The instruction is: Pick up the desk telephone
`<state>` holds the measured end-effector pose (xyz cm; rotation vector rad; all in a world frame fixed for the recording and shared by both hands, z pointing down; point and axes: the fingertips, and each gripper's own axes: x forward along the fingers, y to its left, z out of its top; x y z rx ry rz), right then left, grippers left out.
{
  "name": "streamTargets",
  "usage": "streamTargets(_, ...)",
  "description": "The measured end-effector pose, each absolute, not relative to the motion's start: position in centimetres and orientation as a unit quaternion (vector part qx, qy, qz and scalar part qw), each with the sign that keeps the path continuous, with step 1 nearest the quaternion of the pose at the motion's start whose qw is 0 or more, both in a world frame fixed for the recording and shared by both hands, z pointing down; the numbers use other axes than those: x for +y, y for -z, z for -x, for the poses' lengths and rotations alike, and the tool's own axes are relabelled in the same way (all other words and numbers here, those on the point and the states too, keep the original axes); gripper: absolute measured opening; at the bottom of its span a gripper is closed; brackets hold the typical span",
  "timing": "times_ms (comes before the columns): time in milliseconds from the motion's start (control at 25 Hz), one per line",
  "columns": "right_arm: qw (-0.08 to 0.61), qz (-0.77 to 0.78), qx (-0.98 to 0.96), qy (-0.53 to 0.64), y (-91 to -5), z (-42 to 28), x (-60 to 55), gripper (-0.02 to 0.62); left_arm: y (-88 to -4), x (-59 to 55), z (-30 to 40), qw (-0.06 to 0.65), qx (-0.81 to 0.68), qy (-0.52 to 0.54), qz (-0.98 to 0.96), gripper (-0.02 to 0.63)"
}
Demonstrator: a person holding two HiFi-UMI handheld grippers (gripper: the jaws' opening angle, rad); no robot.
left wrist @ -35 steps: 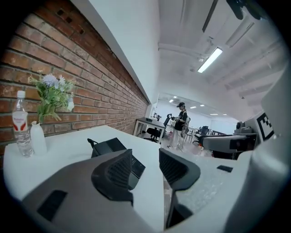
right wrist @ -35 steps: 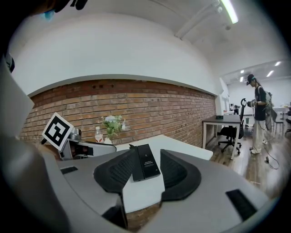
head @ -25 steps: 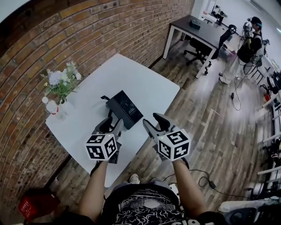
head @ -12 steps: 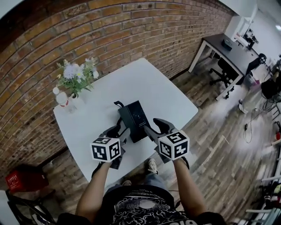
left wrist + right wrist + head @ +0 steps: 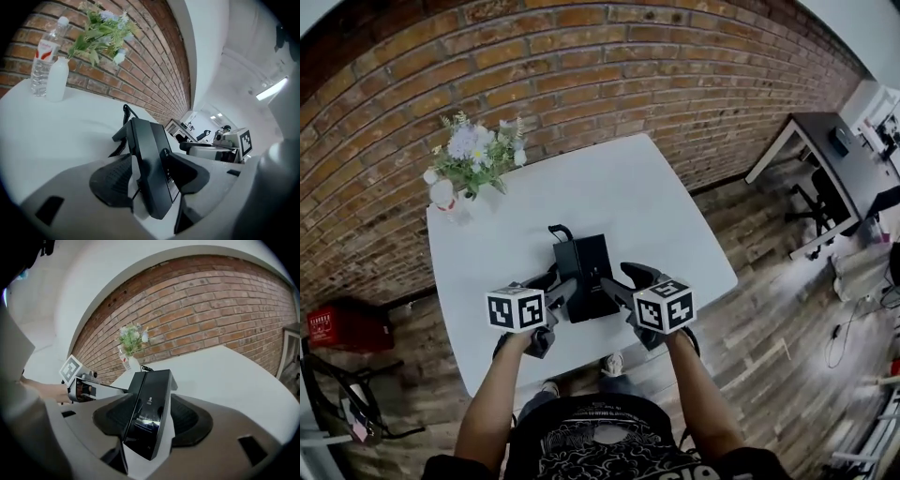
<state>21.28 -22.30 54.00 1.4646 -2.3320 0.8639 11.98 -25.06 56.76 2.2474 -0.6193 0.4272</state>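
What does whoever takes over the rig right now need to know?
Left tongs: jaws opening, set around the left side of the desk telephone, not clamped.
Right tongs: jaws opening, set around its right side, not clamped.
Phone: resting on the white table, towards the person's edge, not lifted.
Done: both tongs brought in around the phone.
Left: close both on it, then lift it evenly.
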Motion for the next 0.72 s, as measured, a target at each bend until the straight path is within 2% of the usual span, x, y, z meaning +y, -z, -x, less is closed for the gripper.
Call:
streamTargets(400,0.127,-0.395,-0.822,-0.39,-58.9,-20.5,-24.1,0.275,-58.8,-25.7,-13.2,0.456,-0.208,-0.128,-0.856,0.235)
streamTargets(720,0.123,-0.341,-0.829,-0.426,-60.5,-18.9,-24.7,0.282,-58.8,-26.7,-13.5,0.463,-0.204,-0.106,-0.856,0.235)
